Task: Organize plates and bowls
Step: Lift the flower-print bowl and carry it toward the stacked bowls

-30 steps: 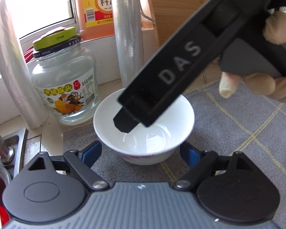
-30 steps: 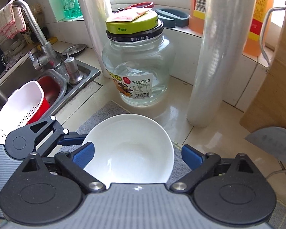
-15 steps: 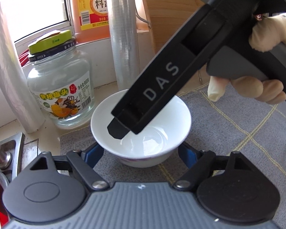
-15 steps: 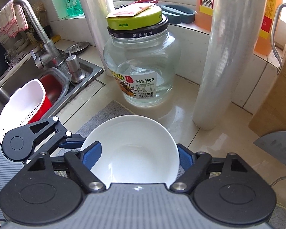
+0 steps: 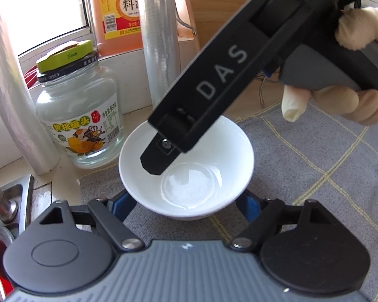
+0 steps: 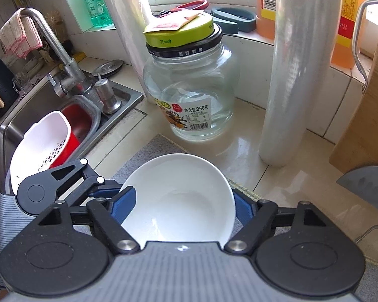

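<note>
Left wrist view: the white bowl (image 5: 186, 171), resting on the grey mat (image 5: 302, 166), is clamped at 3 and 9 o'clock by the left gripper (image 5: 186, 205), whose jaws have just been closing.

Right wrist view: the bowl (image 6: 179, 198) is gripped at both flanks by the right gripper (image 6: 182, 207); the glass jar (image 6: 191, 93) stands at 12 o'clock.

i'm in a home kitchen, right at the counter. steel sink (image 6: 25, 115) off to the side with a tap (image 6: 60, 58), a pink dishcloth (image 6: 19, 37) slung over it, a white colander (image 6: 37, 146) in the basin. glass jar (image 6: 191, 95) on the tiled worktop, rolls of cling film (image 6: 292, 75), an orange cooking-wine jug (image 5: 118, 12) on the windowsill, green dish soap (image 6: 93, 2) beyond.
</note>
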A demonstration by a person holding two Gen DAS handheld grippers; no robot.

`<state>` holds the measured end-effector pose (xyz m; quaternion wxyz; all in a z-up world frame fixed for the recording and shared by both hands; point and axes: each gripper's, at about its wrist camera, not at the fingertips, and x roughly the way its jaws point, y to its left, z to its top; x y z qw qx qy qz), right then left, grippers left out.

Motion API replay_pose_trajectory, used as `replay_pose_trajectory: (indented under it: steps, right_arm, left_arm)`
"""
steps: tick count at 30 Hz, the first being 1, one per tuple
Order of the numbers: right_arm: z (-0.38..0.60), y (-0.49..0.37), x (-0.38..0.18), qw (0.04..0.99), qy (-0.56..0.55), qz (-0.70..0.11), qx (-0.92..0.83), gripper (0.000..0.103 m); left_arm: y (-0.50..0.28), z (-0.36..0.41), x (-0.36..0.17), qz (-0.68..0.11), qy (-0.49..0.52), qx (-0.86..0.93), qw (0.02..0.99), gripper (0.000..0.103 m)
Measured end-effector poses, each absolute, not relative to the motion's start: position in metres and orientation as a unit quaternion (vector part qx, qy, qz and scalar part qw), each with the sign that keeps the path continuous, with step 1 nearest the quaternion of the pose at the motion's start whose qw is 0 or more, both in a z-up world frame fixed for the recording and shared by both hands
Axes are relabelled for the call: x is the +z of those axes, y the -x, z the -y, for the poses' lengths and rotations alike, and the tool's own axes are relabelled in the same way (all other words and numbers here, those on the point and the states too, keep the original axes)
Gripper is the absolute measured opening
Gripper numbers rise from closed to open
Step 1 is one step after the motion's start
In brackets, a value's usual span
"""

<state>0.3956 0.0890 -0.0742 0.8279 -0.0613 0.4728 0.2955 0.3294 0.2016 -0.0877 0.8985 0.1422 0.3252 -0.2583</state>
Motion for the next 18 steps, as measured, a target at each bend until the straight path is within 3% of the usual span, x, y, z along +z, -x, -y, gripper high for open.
replay_pose_trajectory:
  steps: [18]
  right_arm:
    - [-0.063, -0.331, -0.05, 0.83, 0.027, -0.477, 0.287, 0.086]
  left_arm:
    - [-0.272, -0.185, -0.057, -0.345, -0.178, -0.293, 0.874, 0.084]
